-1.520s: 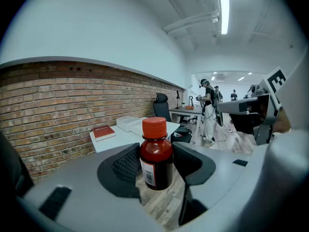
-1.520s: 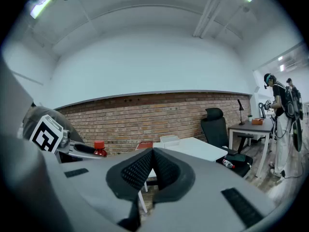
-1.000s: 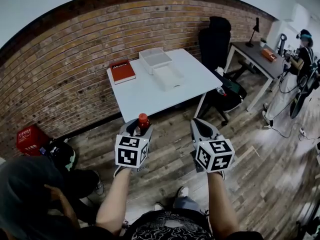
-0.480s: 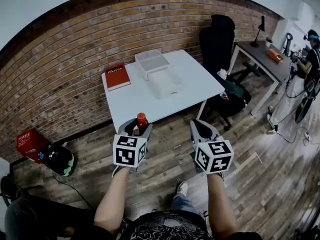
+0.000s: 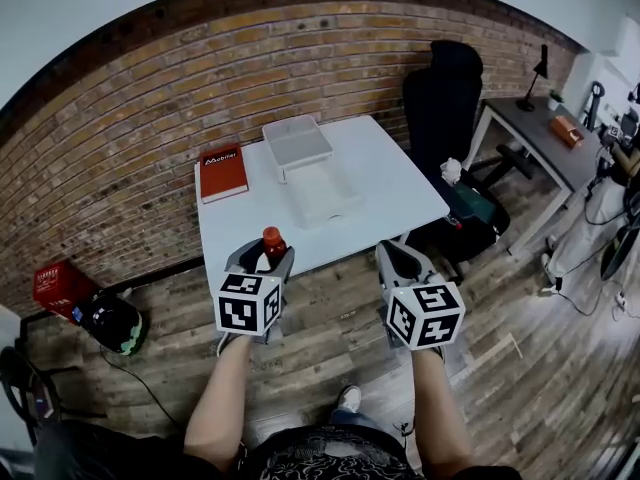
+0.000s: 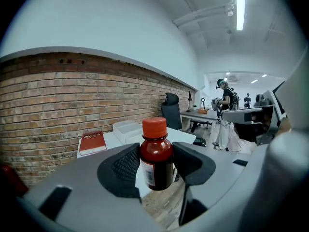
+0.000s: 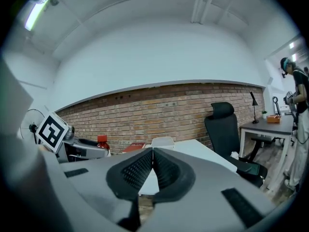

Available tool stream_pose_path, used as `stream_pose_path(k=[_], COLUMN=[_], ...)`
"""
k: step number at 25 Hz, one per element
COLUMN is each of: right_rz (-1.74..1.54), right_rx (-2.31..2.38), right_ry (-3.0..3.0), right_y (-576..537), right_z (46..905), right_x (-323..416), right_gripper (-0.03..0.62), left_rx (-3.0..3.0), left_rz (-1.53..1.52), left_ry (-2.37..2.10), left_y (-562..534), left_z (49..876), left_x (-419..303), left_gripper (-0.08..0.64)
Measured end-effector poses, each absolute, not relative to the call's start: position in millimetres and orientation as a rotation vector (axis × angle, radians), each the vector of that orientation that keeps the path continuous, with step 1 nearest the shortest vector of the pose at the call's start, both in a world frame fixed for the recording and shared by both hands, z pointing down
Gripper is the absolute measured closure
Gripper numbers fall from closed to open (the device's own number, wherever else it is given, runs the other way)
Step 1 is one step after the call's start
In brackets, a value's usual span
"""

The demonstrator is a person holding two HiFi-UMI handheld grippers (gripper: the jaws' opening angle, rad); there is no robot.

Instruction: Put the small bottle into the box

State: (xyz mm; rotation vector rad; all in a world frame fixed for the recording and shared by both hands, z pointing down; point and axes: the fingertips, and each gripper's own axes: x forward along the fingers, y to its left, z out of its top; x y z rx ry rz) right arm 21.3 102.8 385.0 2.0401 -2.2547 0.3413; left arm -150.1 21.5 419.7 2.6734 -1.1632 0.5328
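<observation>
Nearest are the person's forearms, holding both grippers over the wooden floor, short of the worktop. The left gripper is clamped on the small bottle. Its jaws press the dark body from both sides, the bottle stands upright, and the red cap is clear above them. The right gripper has its jaws pressed together with nothing between them.

Beyond lies the white worktop. A shallow white tray or lid comes first and the box sits just behind it. A red book lies to the left of the box.

The grasp looks done and the carry is in hand, with the bottle in the air and well apart from the box. The next move should take the left gripper forward over the worktop's near edge and past the tray. It then needs to stop above the box, lower the bottle upright inside the walls, and only then part the jaws. I cannot tell for sure whether the box's top is open, which matters for that approach.
</observation>
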Motion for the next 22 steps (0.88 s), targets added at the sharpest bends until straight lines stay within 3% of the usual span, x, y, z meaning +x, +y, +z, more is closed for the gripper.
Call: stream_pose_path(k=[8, 22], right_rz=[0.329, 0.356], right_rx=[1.972, 1.877], right_ry=[-2.325, -2.374], right_y=[70, 19], right_z=[378, 396], right_x=[62, 70], right_gripper=[0.572, 0.572], left_rx=[2.632, 2.594], left_rz=[0.541, 0.561], left_ry=[-1.26, -1.316], left_y=[-1, -40], left_z=[416, 426], left_x=[-120, -111], left_gripper=[0.333, 0.333])
